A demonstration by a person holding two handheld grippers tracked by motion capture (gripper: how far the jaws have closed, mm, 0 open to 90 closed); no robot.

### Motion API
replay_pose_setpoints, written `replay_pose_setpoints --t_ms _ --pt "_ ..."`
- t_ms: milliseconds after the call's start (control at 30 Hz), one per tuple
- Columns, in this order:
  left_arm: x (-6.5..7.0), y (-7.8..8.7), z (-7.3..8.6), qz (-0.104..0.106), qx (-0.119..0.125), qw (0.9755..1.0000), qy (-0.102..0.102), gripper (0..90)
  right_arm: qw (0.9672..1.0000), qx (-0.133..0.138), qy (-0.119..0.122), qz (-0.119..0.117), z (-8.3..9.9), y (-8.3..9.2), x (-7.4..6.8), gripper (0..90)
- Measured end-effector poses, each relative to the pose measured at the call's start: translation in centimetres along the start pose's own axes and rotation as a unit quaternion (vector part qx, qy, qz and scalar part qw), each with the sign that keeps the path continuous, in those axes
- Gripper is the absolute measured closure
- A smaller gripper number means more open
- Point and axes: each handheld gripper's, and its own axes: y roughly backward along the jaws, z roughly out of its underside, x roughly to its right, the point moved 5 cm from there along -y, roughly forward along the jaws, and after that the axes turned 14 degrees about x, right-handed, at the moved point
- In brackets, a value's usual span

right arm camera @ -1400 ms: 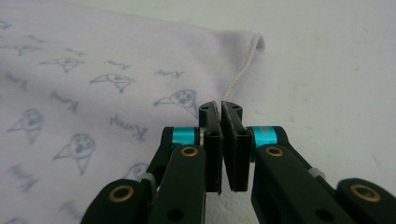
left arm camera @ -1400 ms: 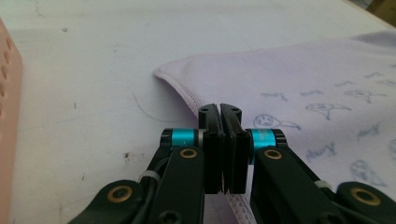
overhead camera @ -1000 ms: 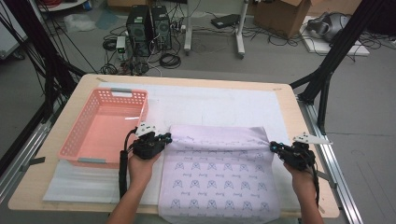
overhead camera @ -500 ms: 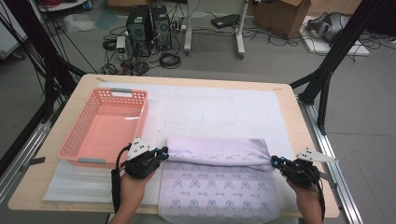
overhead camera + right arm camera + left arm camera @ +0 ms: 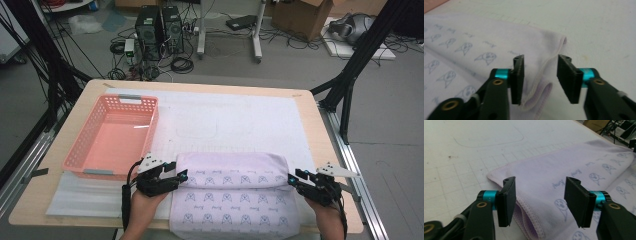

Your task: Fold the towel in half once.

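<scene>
A lilac towel [image 5: 230, 172] printed with small figures lies on the near half of the table, its far part folded over toward me. My left gripper [image 5: 182, 176] sits at the left end of the fold and my right gripper [image 5: 292, 179] at the right end. In the left gripper view the left gripper [image 5: 539, 181] has just been opening, and the towel's hemmed corner [image 5: 524, 210] lies loose between the jaws. In the right gripper view the right gripper [image 5: 541, 58] has just been opening too, over the towel's doubled edge [image 5: 544, 72]. No pad presses on the cloth.
An empty pink basket [image 5: 112, 137] stands at the left of the table, just beyond my left hand. A white gridded mat [image 5: 240, 115] covers the tabletop. Black frame legs [image 5: 350, 75] flank the table, and computers and cables sit on the floor behind.
Both grippers drew the towel's folded edge toward the near side of the table. Then their jaws opened and let go of the cloth.
</scene>
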Motion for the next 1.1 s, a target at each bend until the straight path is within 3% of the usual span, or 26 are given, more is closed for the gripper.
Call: replay_pose_setpoints --t_ms 67,167,233,300,333,400,533,633,733,900,1033,1100 --pt "-0.6 -0.8 0.0 -0.004 -0.011 0.9999 0.01 40.5 1.0 -0.001 -0.003 0.003 -0.3 -0.8 0.1 48.8" --pt "-1.2 -2.1 0.2 -0.013 -0.031 0.9993 0.019 40.1 0.9994 -0.03 0.004 0.017 -0.4 -2.8 0.6 45.0" --pt "-1.4 -2.8 0.5 -0.025 -0.05 0.9984 0.008 45.8 0.9983 -0.054 0.004 0.022 -0.3 -4.2 1.0 45.5" --pt "-1.3 -3.2 0.9 -0.031 -0.068 0.9972 -0.005 62.1 0.9972 -0.072 0.006 0.017 -0.1 -5.2 1.2 55.2" --pt "-1.1 -3.2 1.1 -0.028 -0.067 0.9973 -0.014 73.4 0.9967 -0.08 0.01 0.012 0.1 -5.5 1.1 65.6" --pt "-0.8 -3.0 0.9 -0.031 -0.053 0.9978 -0.025 81.2 0.996 -0.088 0.016 -0.003 0.3 -5.7 0.9 83.3" --pt "-0.1 -1.9 0.0 -0.022 -0.009 0.9993 -0.029 82.0 0.9987 -0.045 0.025 -0.002 -0.2 -4.4 0.6 86.7" --pt "0.3 -1.1 -0.6 -0.019 0.017 0.9993 -0.028 79.3 0.9996 -0.012 0.023 -0.009 -0.9 -2.8 0.2 86.7" --pt "0.9 -0.1 -1.0 -0.014 0.036 0.9986 -0.037 79.8 0.9997 0.004 0.019 -0.017 -1.2 -1.4 -0.3 86.7" --pt "1.6 1.4 -1.0 -0.004 0.045 0.9984 -0.035 79.6 0.9994 0.015 0.02 -0.025 -1.4 0.2 -1.2 86.8" --pt "2.1 2.9 -0.1 0.005 0.033 0.999 -0.029 78.3 0.9993 0.011 0.017 -0.033 -1.2 1.4 -1.8 86.9" --pt "2.4 3.7 0.7 0.008 0.019 0.9995 -0.023 76.9 0.9991 -0.005 0.014 -0.039 -0.6 1.9 -2.1 86.9"
